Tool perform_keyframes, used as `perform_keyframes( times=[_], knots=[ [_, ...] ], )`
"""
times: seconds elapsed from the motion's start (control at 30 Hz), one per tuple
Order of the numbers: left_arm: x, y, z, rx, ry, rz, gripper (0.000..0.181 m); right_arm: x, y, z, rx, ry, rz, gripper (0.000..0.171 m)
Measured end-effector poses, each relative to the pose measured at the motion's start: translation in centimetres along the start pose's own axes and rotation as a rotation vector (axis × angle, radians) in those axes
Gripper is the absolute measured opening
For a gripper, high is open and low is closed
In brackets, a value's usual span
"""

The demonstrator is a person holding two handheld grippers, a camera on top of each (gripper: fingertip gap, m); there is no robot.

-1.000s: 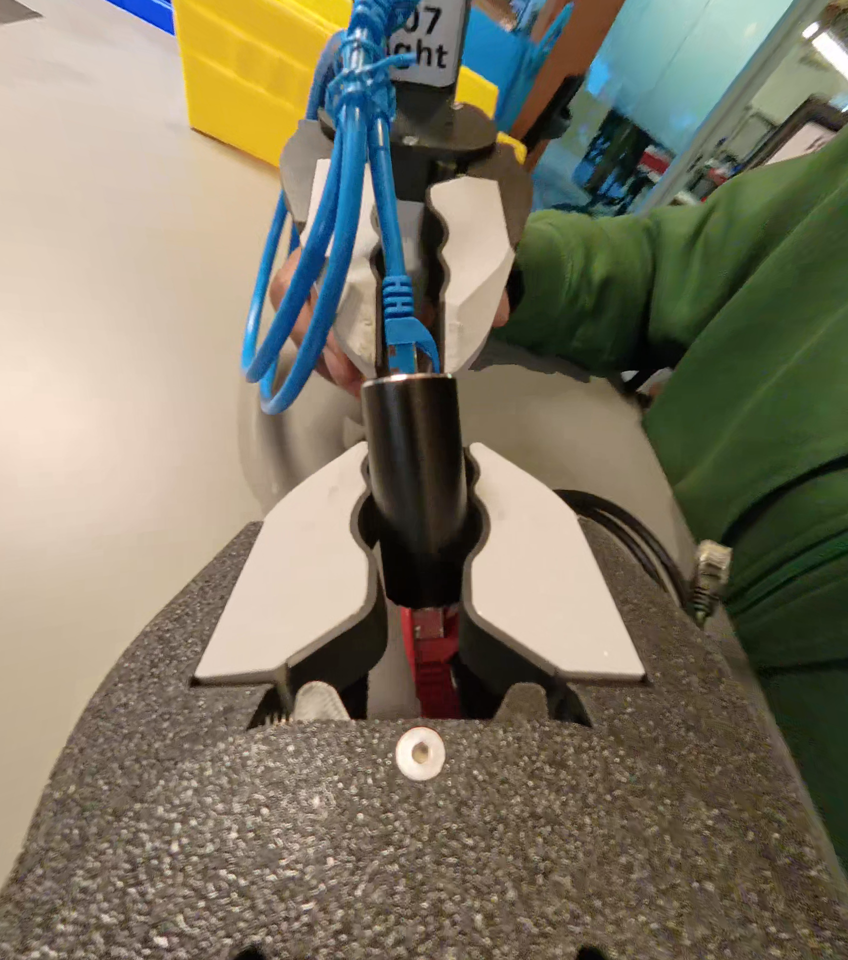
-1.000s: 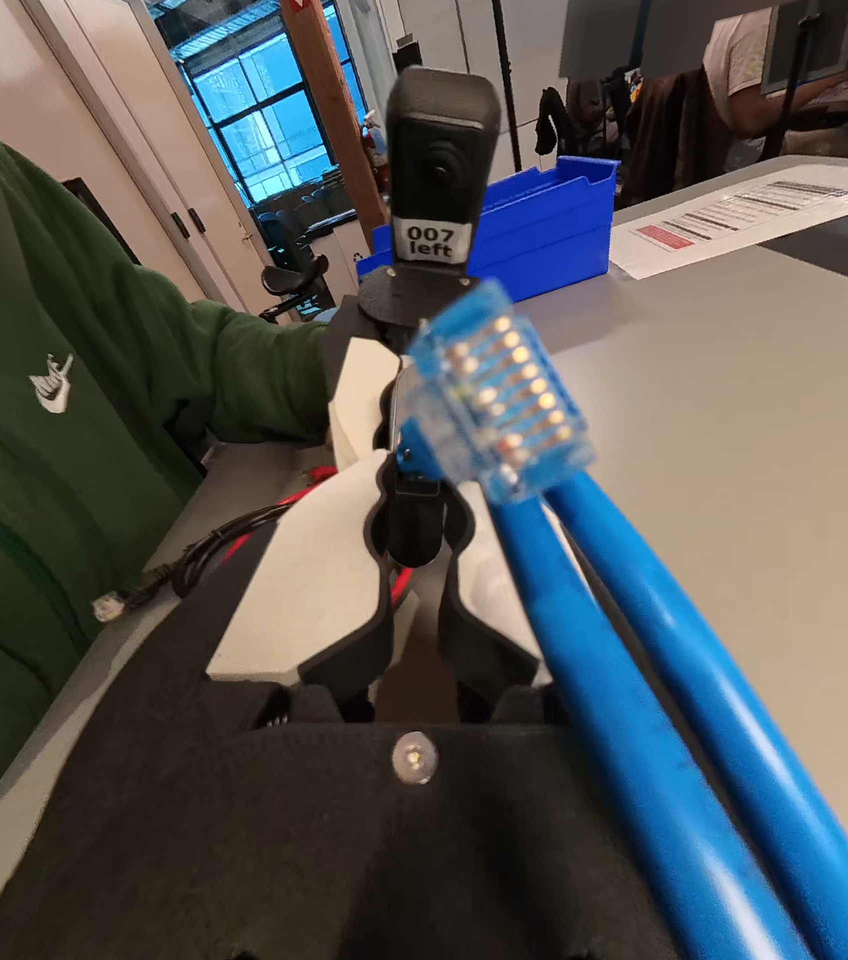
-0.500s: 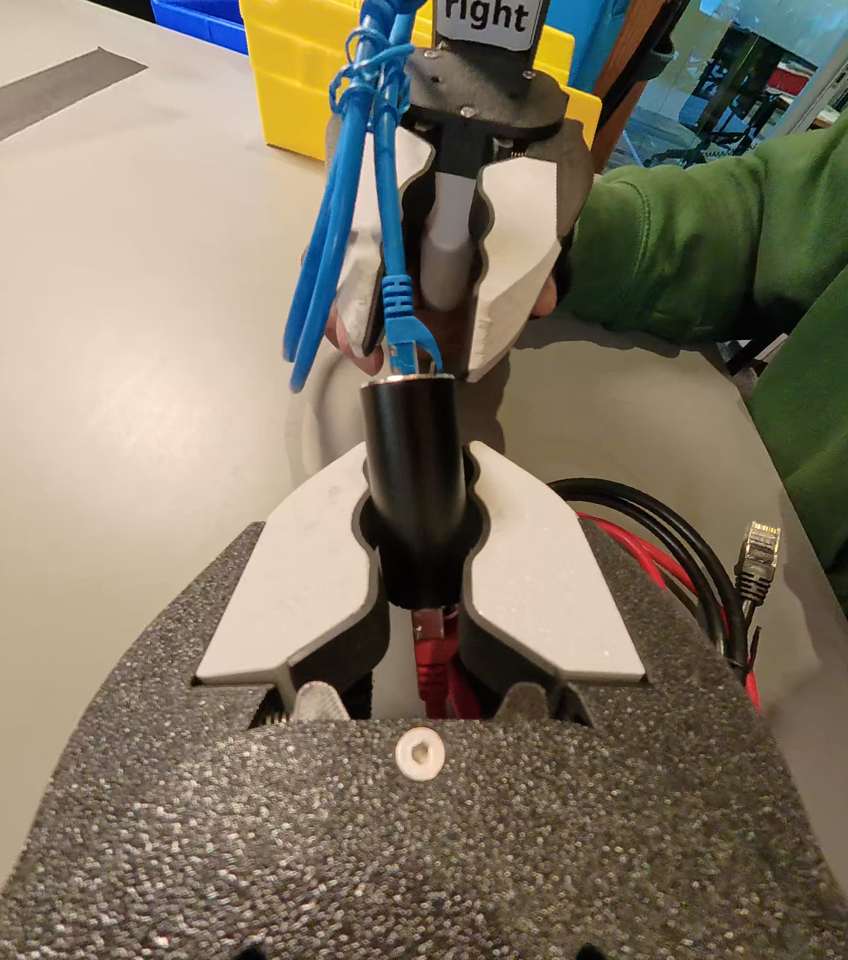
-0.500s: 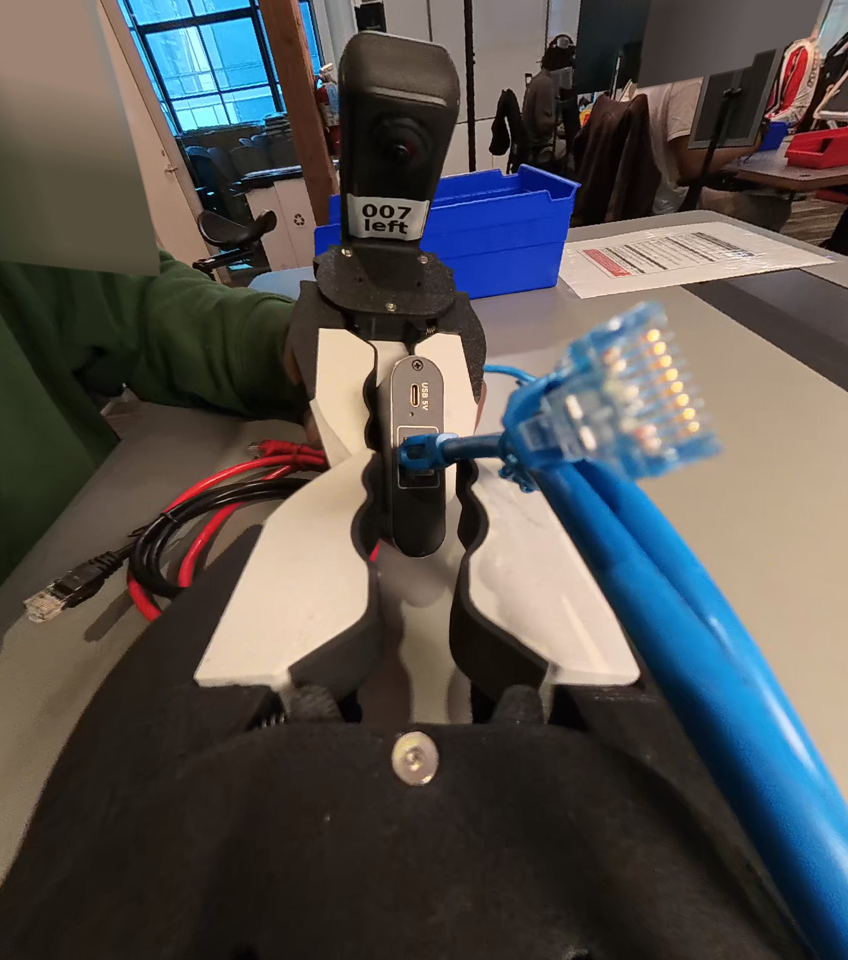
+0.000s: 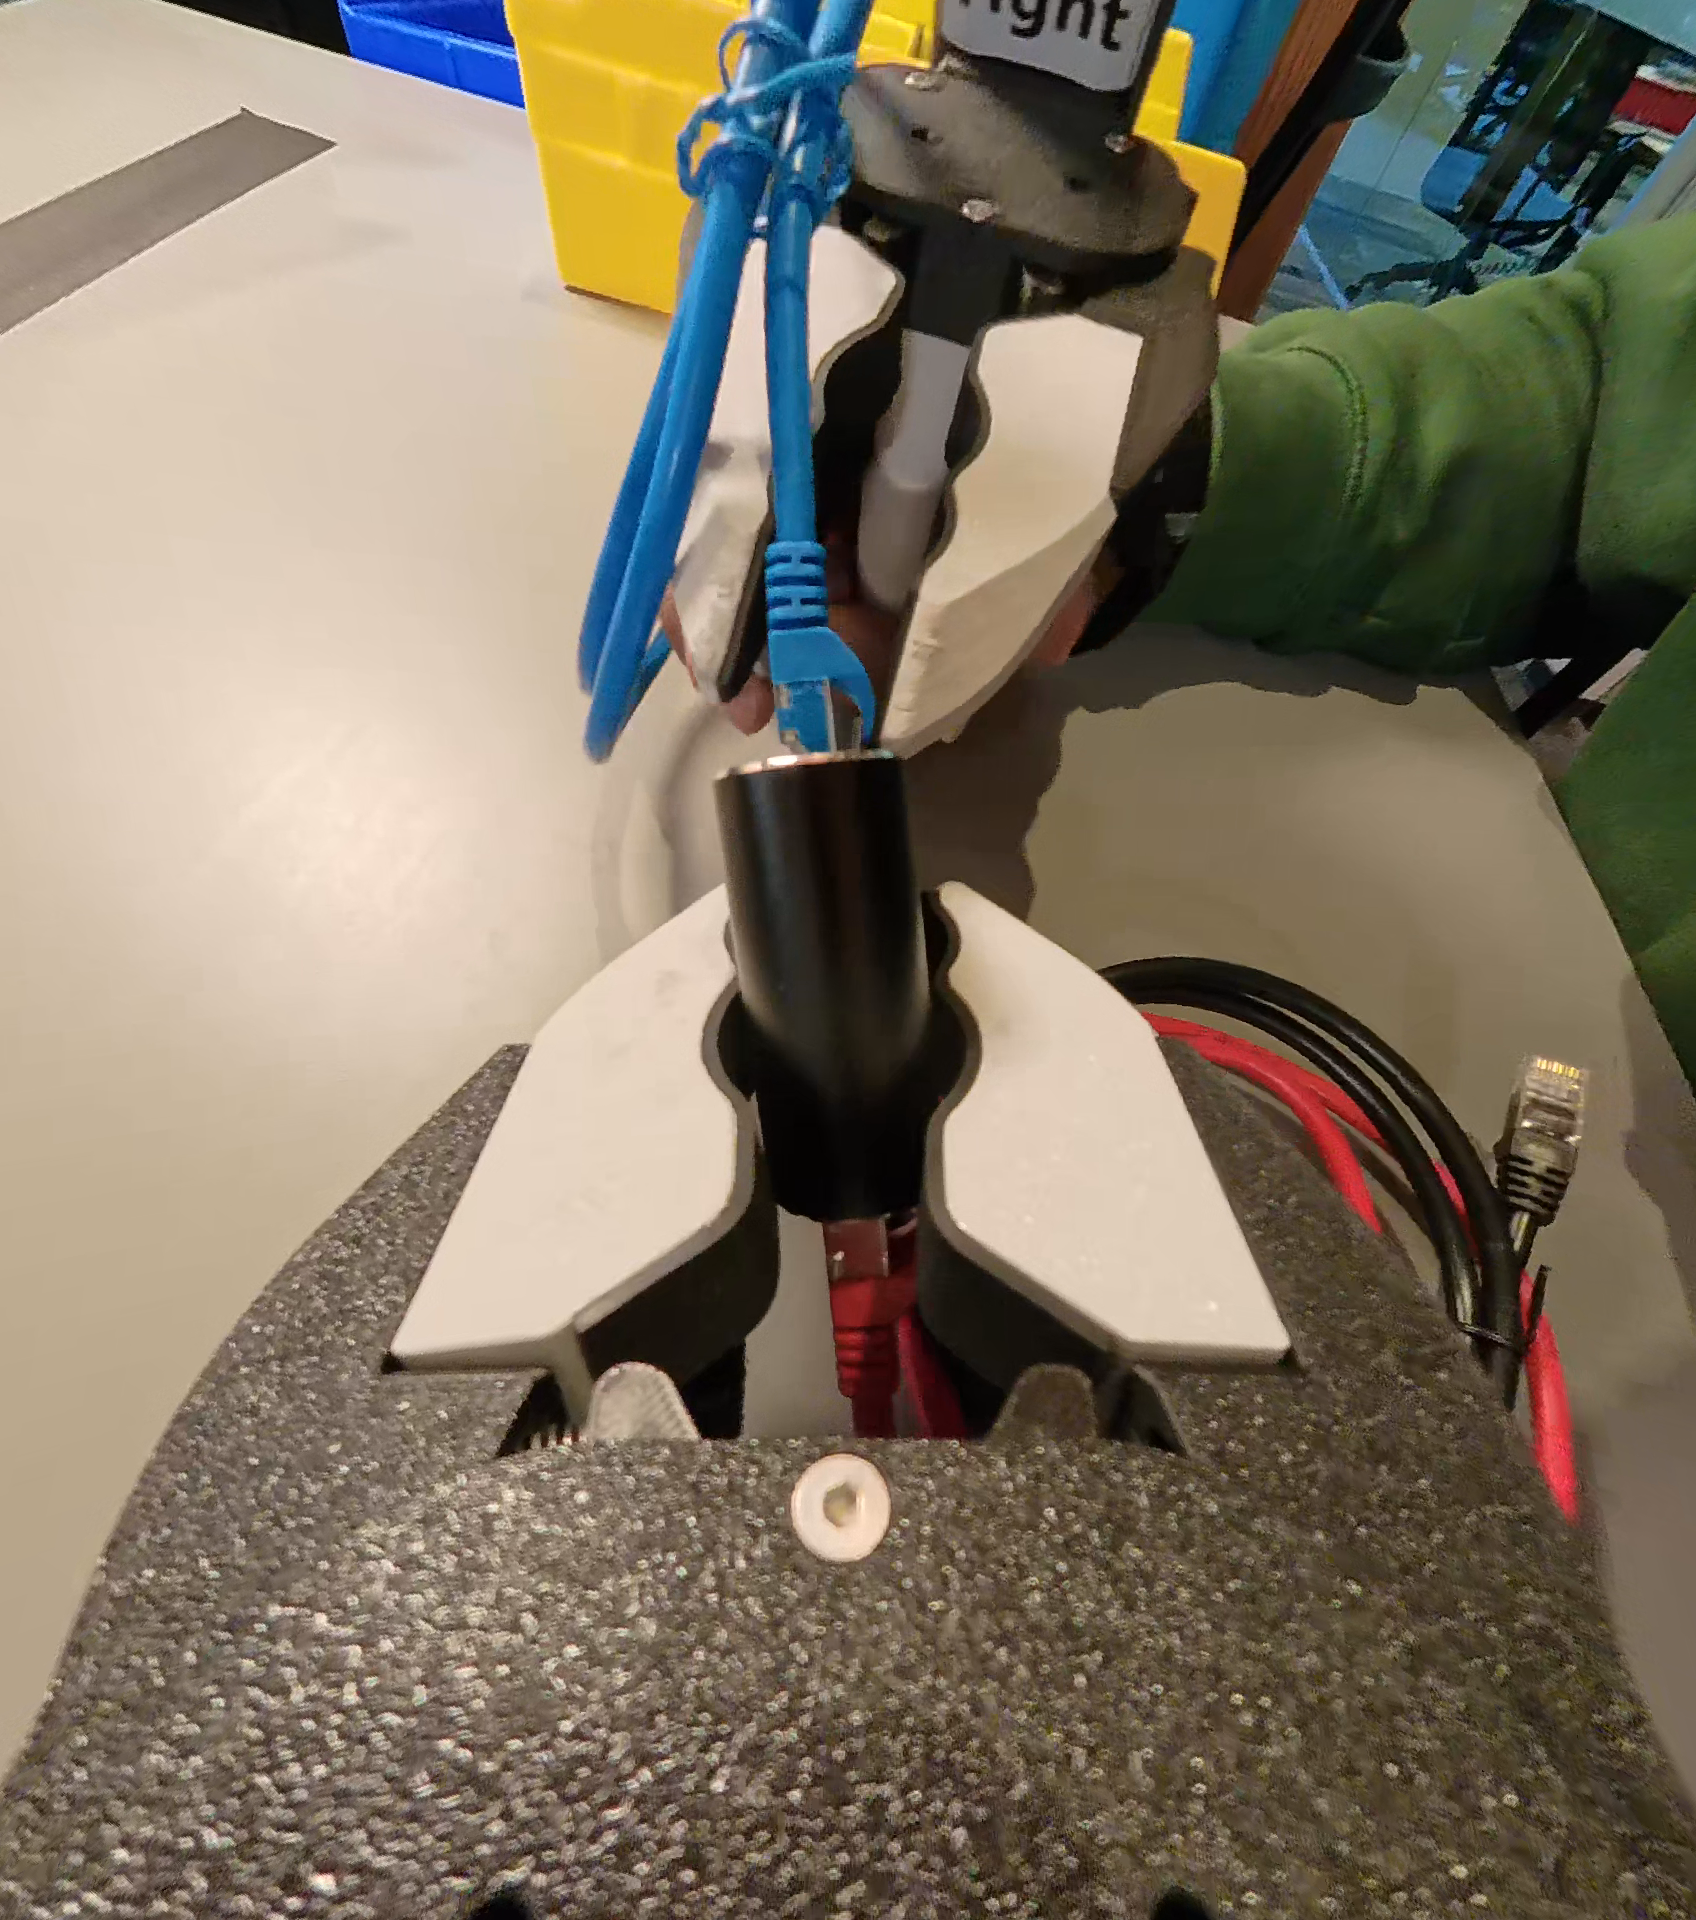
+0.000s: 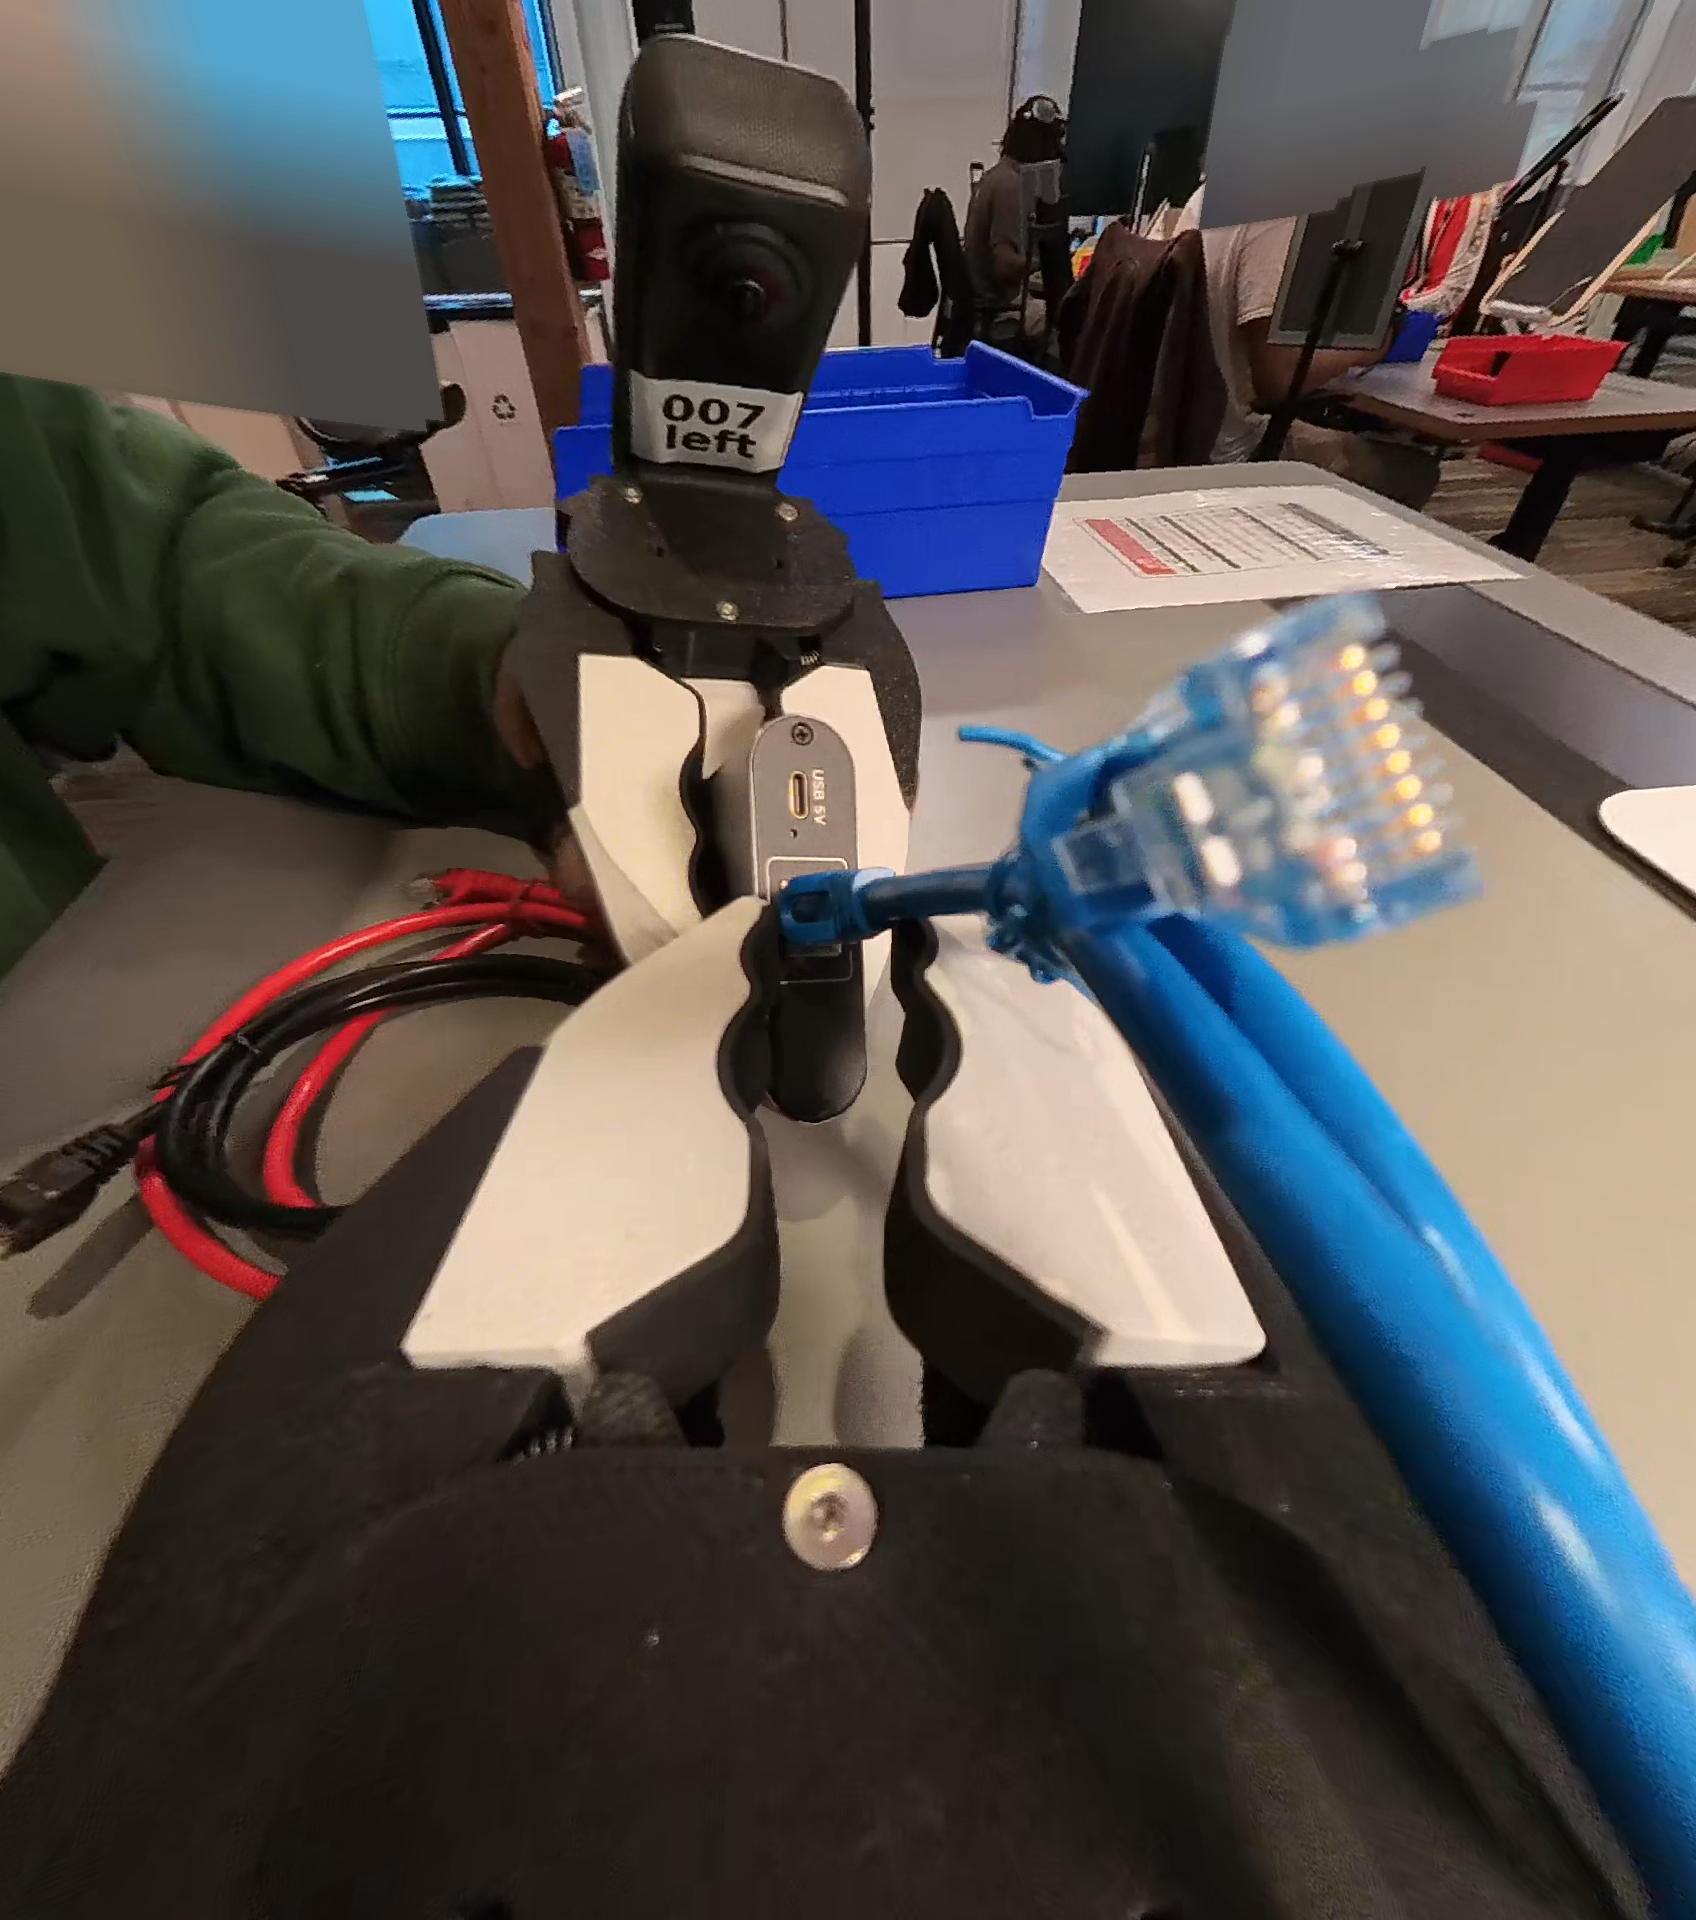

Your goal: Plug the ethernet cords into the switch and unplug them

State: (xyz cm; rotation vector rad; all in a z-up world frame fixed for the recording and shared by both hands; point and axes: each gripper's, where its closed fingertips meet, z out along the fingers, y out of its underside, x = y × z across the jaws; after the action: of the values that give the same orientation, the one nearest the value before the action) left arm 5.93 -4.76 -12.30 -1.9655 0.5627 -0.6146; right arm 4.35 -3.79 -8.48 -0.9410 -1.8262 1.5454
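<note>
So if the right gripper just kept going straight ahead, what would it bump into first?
Most likely the black switch, whose near end already lies between the right gripper's fingers. Behind it is the left gripper holding it; depth is hard to judge.

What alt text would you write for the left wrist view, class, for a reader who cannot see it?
The left hand-held gripper is shut on a black switch with a blue ethernet plug seated in its far end, while the right hand-held gripper faces it, open. Red and black cords lie on the grey table to the right, near a green sleeve.
</note>
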Motion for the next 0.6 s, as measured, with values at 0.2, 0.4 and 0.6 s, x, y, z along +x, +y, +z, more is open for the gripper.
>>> perform_keyframes(
  times=[0.2, 0.4, 0.6],
  knots=[
    [-0.9, 0.0, -0.1, -0.004, -0.084, 0.051, 0.029, 0.5, 0.0, 0.1, -0.003, 0.082, -0.044, 0.018],
    [-1.6, -0.2, -0.2, 0.004, -0.160, 0.118, 0.028, 0.8, -0.2, 0.0, -0.003, 0.172, -0.105, 0.015],
    [-1.8, -0.3, -0.3, 0.011, -0.203, 0.160, 0.029, 0.9, -0.3, -0.1, -0.008, 0.229, -0.172, 0.015]
  ],
)
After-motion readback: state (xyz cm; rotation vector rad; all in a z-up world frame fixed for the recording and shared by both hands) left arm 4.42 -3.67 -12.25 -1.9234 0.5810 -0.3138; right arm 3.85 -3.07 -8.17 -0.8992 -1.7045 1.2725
